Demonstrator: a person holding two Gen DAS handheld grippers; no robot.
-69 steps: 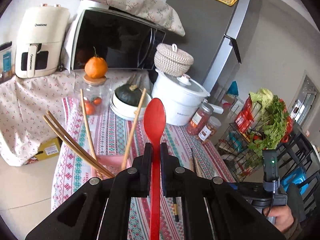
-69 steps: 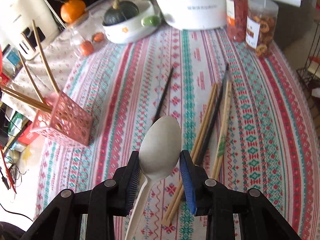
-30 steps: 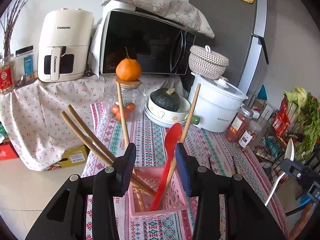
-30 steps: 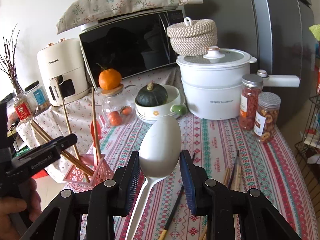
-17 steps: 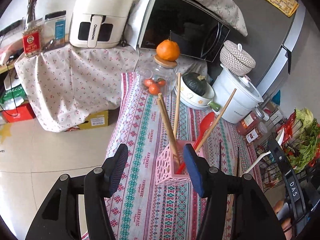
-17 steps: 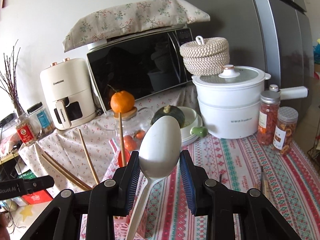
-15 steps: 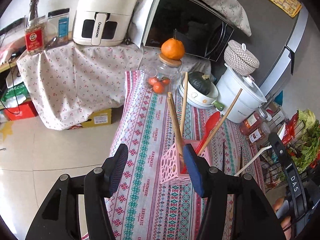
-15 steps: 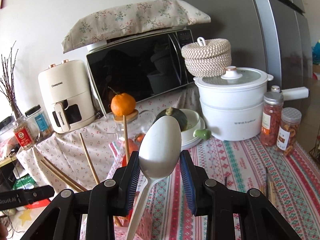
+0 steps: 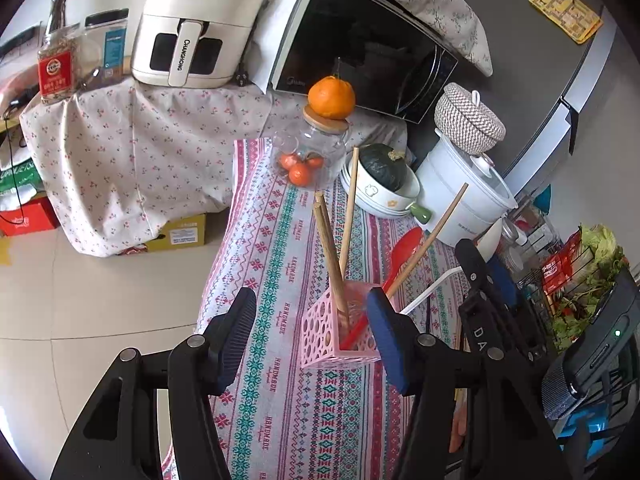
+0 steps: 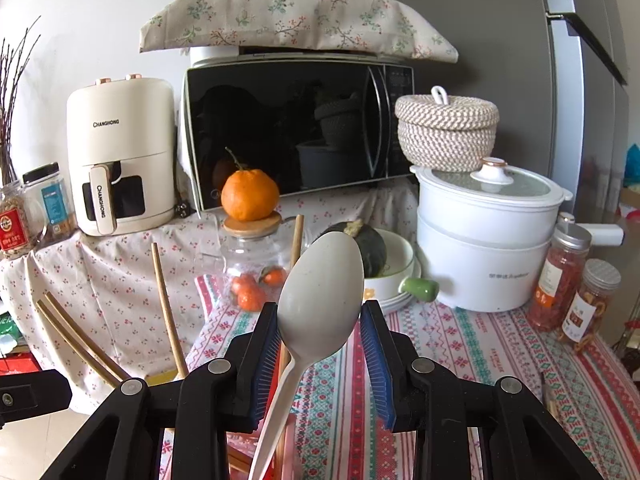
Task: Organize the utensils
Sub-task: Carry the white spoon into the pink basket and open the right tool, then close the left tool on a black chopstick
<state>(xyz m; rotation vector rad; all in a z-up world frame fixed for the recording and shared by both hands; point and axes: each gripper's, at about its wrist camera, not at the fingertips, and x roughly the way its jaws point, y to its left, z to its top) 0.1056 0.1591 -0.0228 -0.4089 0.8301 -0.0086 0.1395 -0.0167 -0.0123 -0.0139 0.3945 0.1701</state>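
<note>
A pink lattice basket (image 9: pixel 320 334) stands on the patterned tablecloth (image 9: pixel 280 240) and holds several wooden chopsticks (image 9: pixel 332 256) and a red spoon (image 9: pixel 404 248). My left gripper (image 9: pixel 310 340) is open and hangs back above the basket's near side with nothing between its pads. My right gripper (image 10: pixel 320 344) is shut on a white spoon (image 10: pixel 320 300), bowl upward. In the left wrist view the right gripper (image 9: pixel 486 280) sits just right of the basket. From the right wrist view the chopsticks (image 10: pixel 168 312) rise right in front, and the basket is mostly hidden below the fingers.
Behind the basket are a glass jar (image 9: pixel 316 148) topped with an orange, a bowl holding a green squash (image 9: pixel 384 176), a white pot (image 9: pixel 464 196) and two spice jars (image 10: pixel 560 268). Loose chopsticks (image 9: pixel 428 316) lie on the cloth. The table's left edge drops to the floor.
The left gripper let the red spoon go into the basket, opened and drew back up and away. The right gripper lifted the white spoon off the table and carried it over to the basket.
</note>
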